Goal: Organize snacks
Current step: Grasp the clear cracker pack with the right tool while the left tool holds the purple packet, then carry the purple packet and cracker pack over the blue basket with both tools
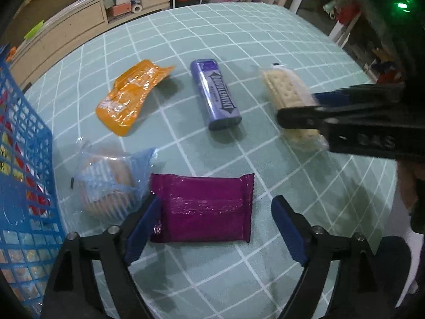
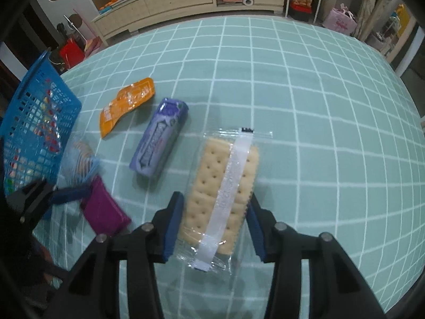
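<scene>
We note the right gripper (image 2: 213, 226) closed on the clear-wrapped cracker pack (image 2: 225, 186), pads against both long sides, mid-table. Only the right wrist view shows its white seam. The left gripper (image 1: 215, 228) stands wide around the magenta packet (image 1: 204, 207), right pad clear. The left wrist view shows the blue basket (image 1: 24, 143) at the table's left edge.

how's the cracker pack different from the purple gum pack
The cracker pack has a clear wrapper showing pale crackers; the gum pack is opaque purple with printed lettering. The cracker pack sits between the right gripper pads; the gum pack lies untouched. Both lie flat on the checked tablecloth.
</scene>
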The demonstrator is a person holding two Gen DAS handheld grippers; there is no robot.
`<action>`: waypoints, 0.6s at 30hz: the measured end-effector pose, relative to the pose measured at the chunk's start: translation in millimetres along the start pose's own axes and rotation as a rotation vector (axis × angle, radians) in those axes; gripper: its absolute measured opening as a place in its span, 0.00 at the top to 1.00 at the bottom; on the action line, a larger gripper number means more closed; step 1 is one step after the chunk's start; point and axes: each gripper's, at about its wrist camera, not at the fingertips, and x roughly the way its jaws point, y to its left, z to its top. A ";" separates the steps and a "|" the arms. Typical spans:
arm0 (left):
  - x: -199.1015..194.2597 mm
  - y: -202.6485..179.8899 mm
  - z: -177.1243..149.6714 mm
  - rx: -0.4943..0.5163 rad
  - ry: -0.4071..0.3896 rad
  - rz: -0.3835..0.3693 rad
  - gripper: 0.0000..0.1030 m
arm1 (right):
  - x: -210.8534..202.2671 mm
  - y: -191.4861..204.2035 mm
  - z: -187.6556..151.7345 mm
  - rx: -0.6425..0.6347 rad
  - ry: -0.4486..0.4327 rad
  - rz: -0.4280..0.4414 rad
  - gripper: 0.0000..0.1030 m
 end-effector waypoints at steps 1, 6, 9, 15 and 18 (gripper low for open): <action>5.0 -3.9 3.2 0.017 0.005 0.029 0.18 | -2.2 -4.2 -4.7 0.005 0.000 0.005 0.50; 14.6 -19.6 9.8 0.029 0.021 0.107 0.19 | -9.6 -9.3 -20.8 0.014 -0.006 0.019 0.50; 10.3 -19.1 10.3 0.005 0.020 0.116 0.35 | -14.3 -16.7 -22.4 0.018 -0.006 0.034 0.50; -3.7 -12.4 -0.9 -0.035 0.000 0.128 0.47 | -17.2 -11.6 -43.4 0.011 0.003 0.050 0.50; -14.0 -3.7 -16.3 -0.052 -0.015 0.133 0.51 | -18.5 -5.5 -50.3 0.000 0.008 0.059 0.50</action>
